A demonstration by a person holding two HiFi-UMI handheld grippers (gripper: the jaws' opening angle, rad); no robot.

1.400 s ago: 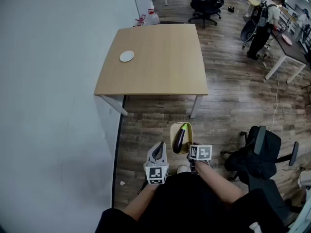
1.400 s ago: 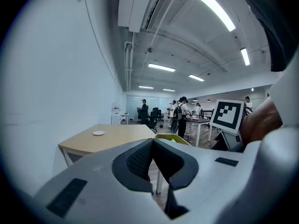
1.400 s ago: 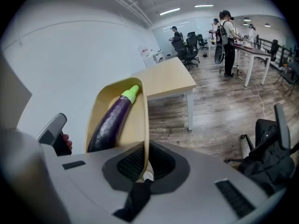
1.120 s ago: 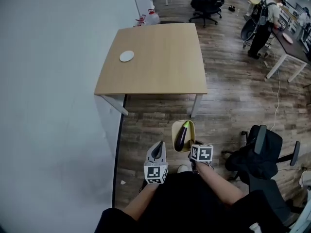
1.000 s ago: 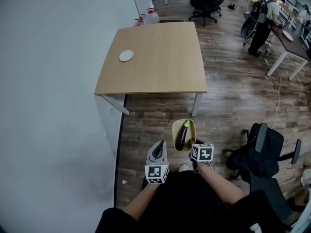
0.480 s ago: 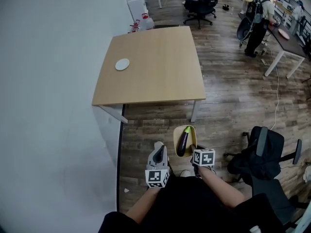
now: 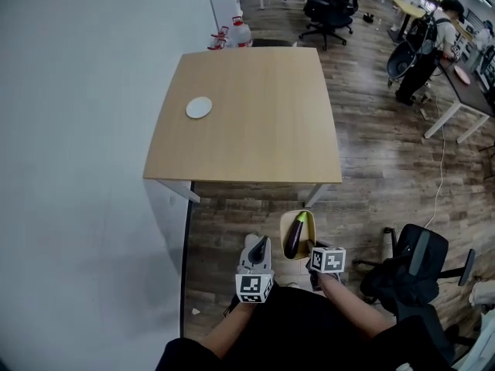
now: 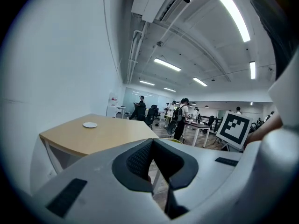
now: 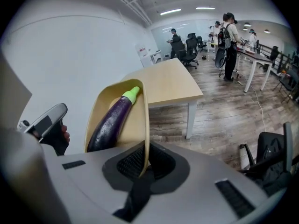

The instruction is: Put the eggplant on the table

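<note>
White wall (image 7: 77, 130), wood-plank floor (image 7: 387, 153), black swivel chair (image 7: 410, 257), ceiling strip lights (image 8: 236, 10).

Purple, green-capped eggplant (image 7: 296, 236) in yellow tray (image 9: 133, 125), off the wooden table (image 7: 263, 114)

The left gripper (image 7: 261, 244) and right gripper (image 7: 311, 254) are grey plastic with dark ribbed pads (image 8: 140, 160) and black-and-white marker cubes (image 7: 329, 260). The person wears black clothes (image 7: 309, 332).
</note>
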